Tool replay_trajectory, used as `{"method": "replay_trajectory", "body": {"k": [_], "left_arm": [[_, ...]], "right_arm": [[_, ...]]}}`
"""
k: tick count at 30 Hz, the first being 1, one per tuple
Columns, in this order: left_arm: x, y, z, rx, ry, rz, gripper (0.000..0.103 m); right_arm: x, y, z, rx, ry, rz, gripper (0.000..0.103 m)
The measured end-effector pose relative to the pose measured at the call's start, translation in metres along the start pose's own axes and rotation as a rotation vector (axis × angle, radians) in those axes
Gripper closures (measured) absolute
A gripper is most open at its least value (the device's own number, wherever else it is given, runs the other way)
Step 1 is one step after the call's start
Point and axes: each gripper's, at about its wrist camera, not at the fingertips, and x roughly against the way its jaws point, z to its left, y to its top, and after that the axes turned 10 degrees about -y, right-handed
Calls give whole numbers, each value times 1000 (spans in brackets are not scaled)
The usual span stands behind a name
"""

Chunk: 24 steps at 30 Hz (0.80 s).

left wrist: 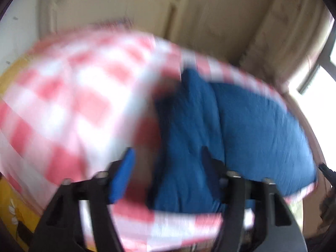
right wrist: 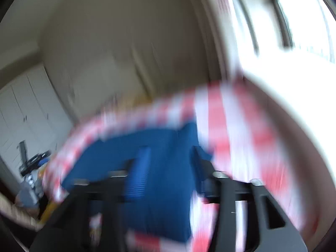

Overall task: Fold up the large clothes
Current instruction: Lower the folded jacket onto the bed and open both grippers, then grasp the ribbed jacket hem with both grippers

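A blue garment (left wrist: 241, 130) lies on a red and white checked cloth (left wrist: 63, 96); both views are blurred by motion. My left gripper (left wrist: 168, 157) hangs above the garment's left edge with its fingers apart and nothing between them. In the right wrist view the blue garment (right wrist: 163, 189) lies below my right gripper (right wrist: 170, 157), ringed by the checked cloth (right wrist: 231, 130). The right fingers stand apart with the blue cloth showing behind the gap; I cannot tell if they touch it.
A yellow sheet (left wrist: 12, 208) shows under the checked cloth at the left. Beige curtains (left wrist: 283, 31) and a bright window (right wrist: 294, 21) stand behind. White cupboard doors (right wrist: 27, 109) and a dark stand (right wrist: 31, 163) are at the left of the right wrist view.
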Motion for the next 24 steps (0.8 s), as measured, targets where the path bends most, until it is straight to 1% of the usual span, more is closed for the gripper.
{"method": "replay_trajectory", "body": {"k": [1, 2, 3, 4, 6, 7, 9, 11, 13, 15, 16, 17, 19, 20, 21, 22, 23, 24], "left_arm": [[15, 18, -7, -5, 0, -104, 6], [27, 32, -14, -16, 4, -189, 2], [40, 47, -26, -39, 8, -292, 2], [50, 65, -41, -76, 5, -393, 2], [50, 92, -64, -115, 5, -456, 2], [42, 110, -80, -126, 9, -454, 2], [23, 129, -99, -122, -11, -410, 2], [-11, 143, -117, -133, -36, -350, 2], [-45, 148, -132, -148, -31, -294, 2], [-88, 144, -148, -186, -15, -211, 2], [-115, 140, -155, -204, -7, -149, 2], [-130, 132, -161, -209, -13, -113, 2], [-167, 122, -164, -199, -25, -16, 2], [-189, 119, -163, -187, -21, 34, 2], [-209, 114, -164, -179, -20, 77, 2], [-218, 112, -162, -178, -17, 97, 2], [-235, 107, -163, -187, -6, 135, 2], [-245, 104, -163, -202, 5, 161, 2]], "right_arm": [[1, 8, 6, 4, -12, -71, 4], [-7, 23, 20, 13, -21, -151, 4], [-17, 31, 28, 15, -11, -157, 4], [-33, 40, 37, 8, -2, -142, 4], [-72, 49, 53, -42, -17, -65, 4], [-86, 49, 58, -56, -11, -35, 4], [-128, 44, 77, -59, 20, 41, 4], [-163, 32, 97, -15, -15, 112, 4], [-195, 14, 117, 35, -44, 198, 4], [-229, -4, 132, 73, -78, 287, 4], [-243, -12, 137, 89, -100, 326, 4], [-254, -21, 142, 106, -122, 365, 4], [-286, -41, 152, 164, -157, 457, 4], [-302, -53, 156, 212, -193, 503, 4], [-309, -64, 157, 246, -216, 541, 4], [-323, -80, 158, 274, -229, 613, 4], [-334, -96, 156, 282, -231, 673, 4], [-335, -104, 155, 287, -235, 685, 4]]}}
